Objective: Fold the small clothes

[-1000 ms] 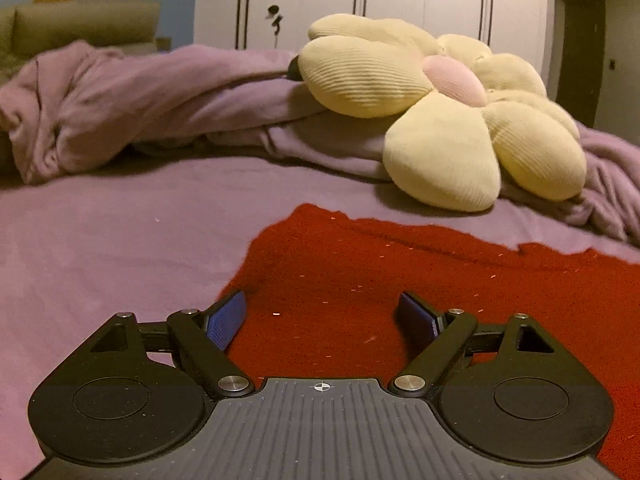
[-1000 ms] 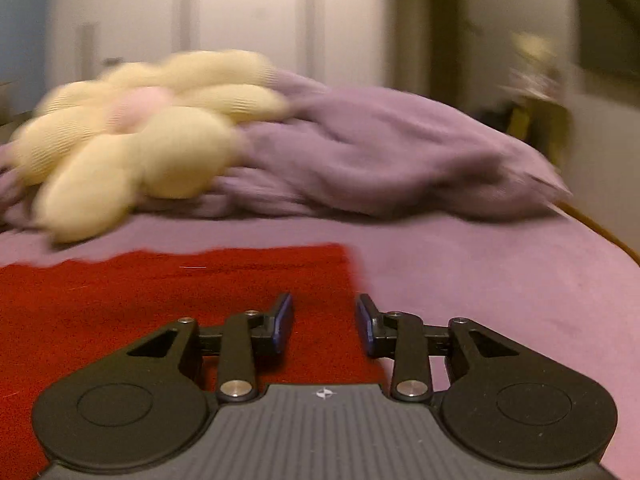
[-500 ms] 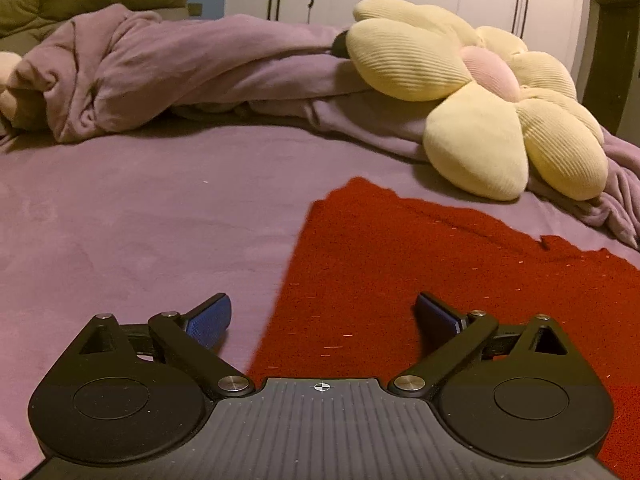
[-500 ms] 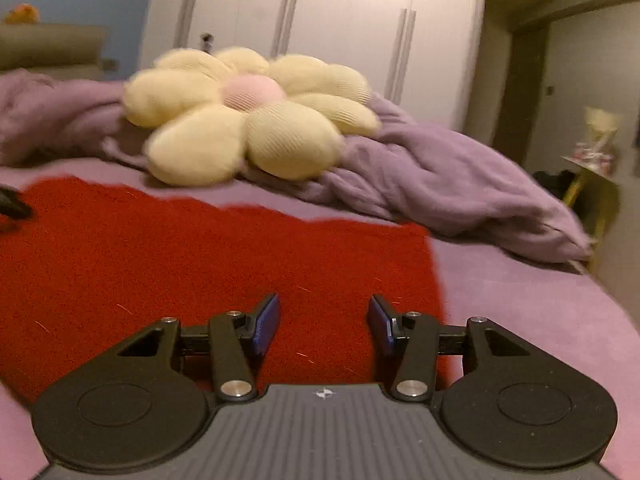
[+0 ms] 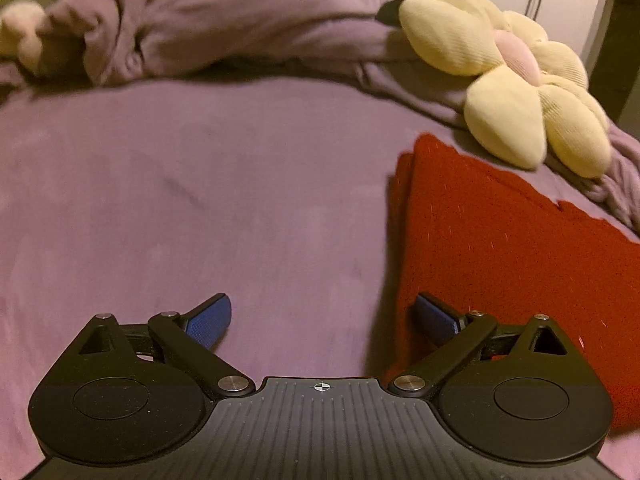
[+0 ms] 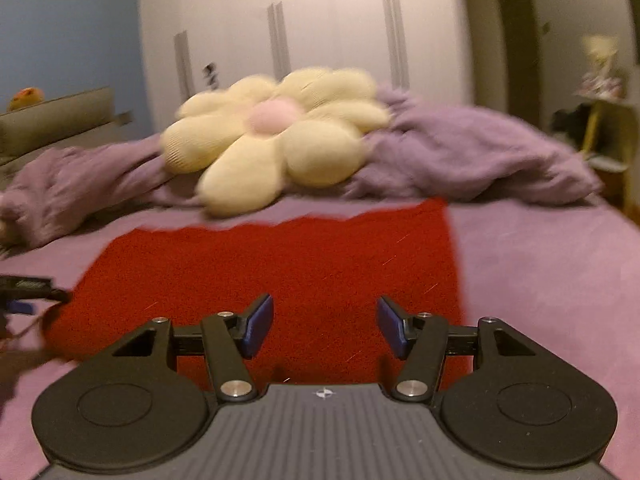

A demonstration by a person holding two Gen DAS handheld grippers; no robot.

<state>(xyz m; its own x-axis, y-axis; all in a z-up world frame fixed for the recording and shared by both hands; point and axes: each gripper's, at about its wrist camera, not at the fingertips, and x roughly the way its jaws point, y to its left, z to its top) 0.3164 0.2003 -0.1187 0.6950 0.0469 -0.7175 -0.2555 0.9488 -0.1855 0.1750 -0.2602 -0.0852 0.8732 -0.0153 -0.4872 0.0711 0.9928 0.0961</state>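
Observation:
A red knitted garment (image 5: 500, 256) lies flat on the purple bed sheet (image 5: 200, 208), its left edge doubled over. My left gripper (image 5: 322, 320) is open and empty, straddling that left edge near the front corner. In the right wrist view the same garment (image 6: 280, 268) spreads ahead. My right gripper (image 6: 325, 326) is open and empty, over the garment's near edge. The left gripper's tip shows at the far left of that view (image 6: 24, 292).
A cream flower-shaped cushion (image 5: 516, 88) lies just behind the garment, on a crumpled purple blanket (image 5: 208, 36) that runs along the back of the bed. White wardrobe doors (image 6: 320, 28) stand behind. A small shelf (image 6: 604, 120) is at the right.
My left gripper has moved left, from over the garment to its left edge, and opened wider. My right gripper has swung left from the right edge towards the garment's middle and opened wider.

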